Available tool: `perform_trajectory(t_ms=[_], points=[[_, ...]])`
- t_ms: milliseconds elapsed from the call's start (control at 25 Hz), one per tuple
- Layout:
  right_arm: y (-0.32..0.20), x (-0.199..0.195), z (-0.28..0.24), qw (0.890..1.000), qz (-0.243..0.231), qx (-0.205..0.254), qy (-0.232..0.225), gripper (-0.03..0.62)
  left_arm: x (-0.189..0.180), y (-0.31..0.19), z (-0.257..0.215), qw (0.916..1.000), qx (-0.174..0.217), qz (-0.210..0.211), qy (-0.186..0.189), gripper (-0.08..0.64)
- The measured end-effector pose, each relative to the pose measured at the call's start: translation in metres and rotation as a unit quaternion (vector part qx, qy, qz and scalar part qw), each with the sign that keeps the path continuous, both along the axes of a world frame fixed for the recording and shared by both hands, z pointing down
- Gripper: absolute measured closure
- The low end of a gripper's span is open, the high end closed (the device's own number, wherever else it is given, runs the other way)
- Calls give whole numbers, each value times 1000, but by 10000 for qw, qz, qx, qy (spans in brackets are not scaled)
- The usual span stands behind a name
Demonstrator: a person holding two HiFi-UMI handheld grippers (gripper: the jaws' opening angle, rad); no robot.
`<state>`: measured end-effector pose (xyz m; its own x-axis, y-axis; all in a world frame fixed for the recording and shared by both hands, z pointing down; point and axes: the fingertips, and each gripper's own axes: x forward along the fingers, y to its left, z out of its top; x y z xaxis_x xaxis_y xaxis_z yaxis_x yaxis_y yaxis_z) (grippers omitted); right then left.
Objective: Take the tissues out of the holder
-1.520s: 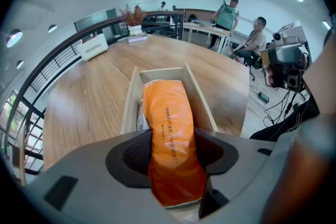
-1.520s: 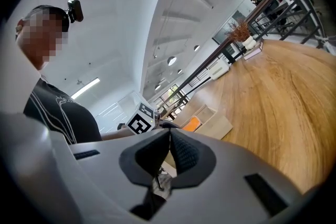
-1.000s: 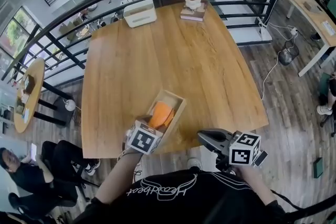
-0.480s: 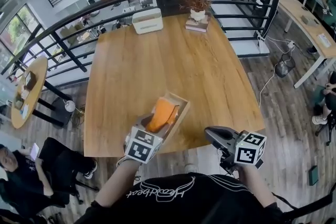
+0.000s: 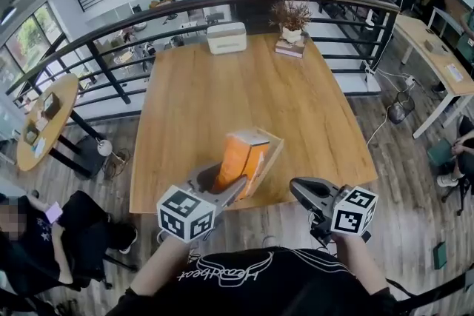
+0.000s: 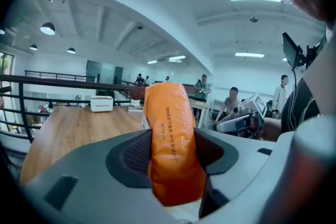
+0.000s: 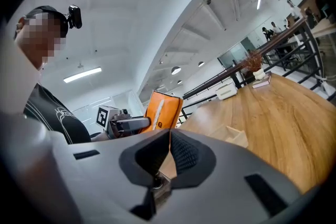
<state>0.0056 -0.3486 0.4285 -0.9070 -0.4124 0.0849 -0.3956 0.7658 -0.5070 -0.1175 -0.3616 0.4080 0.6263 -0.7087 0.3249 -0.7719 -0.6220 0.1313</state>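
Wooden table (image 5: 222, 100), mid-frame: my L gripper (image 5: 226, 189) clamps orange tissue pack (image 5: 241, 155), held above wooden holder (image 5: 271, 158); my R gripper (image 5: 302, 191), lower right, jaws together, empty.

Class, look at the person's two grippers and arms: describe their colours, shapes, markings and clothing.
The left gripper and right gripper are both grey, with broad rounded bodies and dark, mesh-textured pads on the fingers. Each carries a white cube printed with black square markers. The person wears a black top with white script lettering; the forearms are uncovered.
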Motion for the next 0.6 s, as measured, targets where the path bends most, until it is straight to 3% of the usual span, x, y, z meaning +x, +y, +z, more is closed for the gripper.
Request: perform_trajectory(t_ms=[280,600], points=[[74,-50,-33,9992,7,395,-92,574,-31,93,-48,9942,336,477,900,318],[169,-92,-43,9974,245,668,-102,574,-72,192,-63,9909,472,710,1037,318]])
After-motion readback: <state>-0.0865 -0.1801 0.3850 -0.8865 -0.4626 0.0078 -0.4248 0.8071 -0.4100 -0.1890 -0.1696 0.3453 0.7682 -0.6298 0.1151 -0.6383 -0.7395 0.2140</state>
